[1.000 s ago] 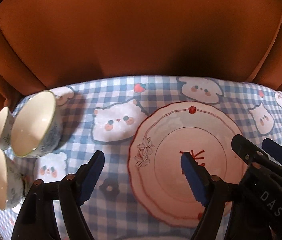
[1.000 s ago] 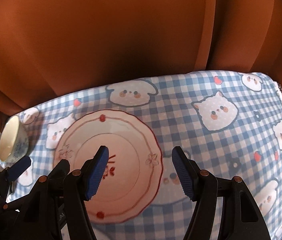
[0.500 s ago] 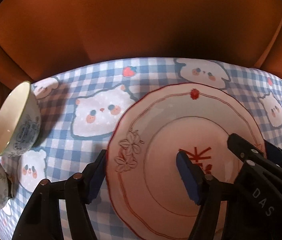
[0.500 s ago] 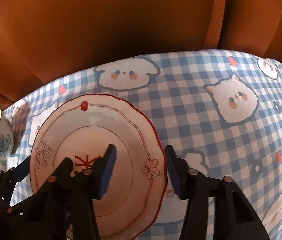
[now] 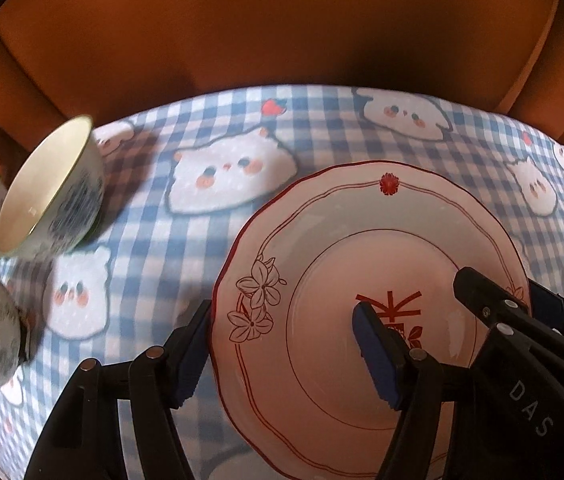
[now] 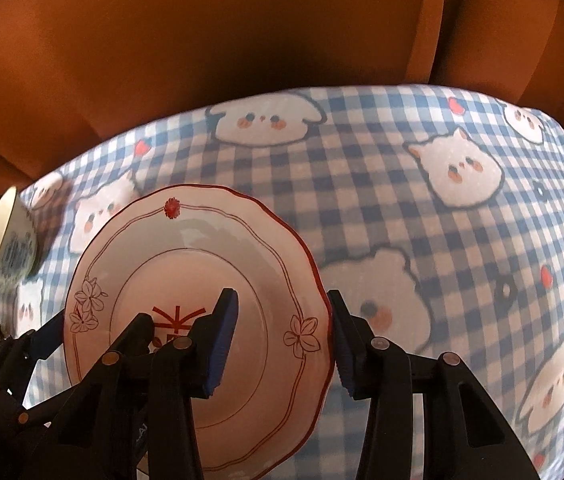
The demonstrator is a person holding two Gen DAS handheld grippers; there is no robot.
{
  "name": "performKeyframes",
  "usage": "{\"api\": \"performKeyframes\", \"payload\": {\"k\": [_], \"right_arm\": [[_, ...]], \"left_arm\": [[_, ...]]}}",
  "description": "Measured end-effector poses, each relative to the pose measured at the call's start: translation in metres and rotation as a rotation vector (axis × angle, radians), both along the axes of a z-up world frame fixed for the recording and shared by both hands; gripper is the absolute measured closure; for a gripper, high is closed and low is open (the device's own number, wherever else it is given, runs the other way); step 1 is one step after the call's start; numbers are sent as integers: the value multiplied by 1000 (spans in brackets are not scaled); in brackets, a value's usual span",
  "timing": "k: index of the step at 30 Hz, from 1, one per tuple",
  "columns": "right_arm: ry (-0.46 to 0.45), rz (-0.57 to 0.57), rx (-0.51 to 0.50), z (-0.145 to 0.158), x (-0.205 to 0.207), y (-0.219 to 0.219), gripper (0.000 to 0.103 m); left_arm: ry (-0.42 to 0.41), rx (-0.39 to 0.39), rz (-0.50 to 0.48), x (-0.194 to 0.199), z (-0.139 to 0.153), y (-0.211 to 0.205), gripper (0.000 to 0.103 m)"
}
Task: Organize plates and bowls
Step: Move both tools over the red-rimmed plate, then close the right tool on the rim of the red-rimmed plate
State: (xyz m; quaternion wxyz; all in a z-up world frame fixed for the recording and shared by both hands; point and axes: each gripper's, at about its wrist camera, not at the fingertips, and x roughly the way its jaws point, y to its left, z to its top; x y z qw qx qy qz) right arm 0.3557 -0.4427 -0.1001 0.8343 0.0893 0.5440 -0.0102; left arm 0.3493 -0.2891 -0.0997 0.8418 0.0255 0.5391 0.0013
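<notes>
Straddling opposite plate (image 5: pixel 333 264) rims — left tongs (image 5: pixel 282 344), right tongs (image 6: pixel 280 328).

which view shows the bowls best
Left wrist: three bowls sit large at its left edge, the nearest one's rim and blue pattern visible though blurred. Right wrist shows the same bowls small and partly cropped at the left edge.

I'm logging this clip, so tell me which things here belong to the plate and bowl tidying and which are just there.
Part of the job:
- white scalloped plate with red rim
- three white bowls with blue pattern
- left gripper
- right gripper

Just there:
- blue checked tablecloth with animal faces
- orange curtain
</notes>
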Motion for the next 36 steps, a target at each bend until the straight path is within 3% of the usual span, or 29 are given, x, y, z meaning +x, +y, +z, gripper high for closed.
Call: {"api": "performKeyframes", "payload": {"k": [8,11,17,24,29,36], "right_arm": [[22,38,23,-3,-28,12,55],[11,44,14,-4,-35,13,56],[2,63,-18,-5,-36,10,70],[8,63,-44,-5,-33,14,69],[2,70,-36,-1,-34,15,69],[-49,60,-46,36,-45,17,69]], "left_arm": [[7,4,-28,-28,2,8,38],[1,7,-28,-29,2,11,41],[11,-35,16,-19,0,19,44],[12,-5,12,-16,4,15,44],[-10,6,9,-21,19,17,44],[-63,-8,0,-38,55,22,44]]}}
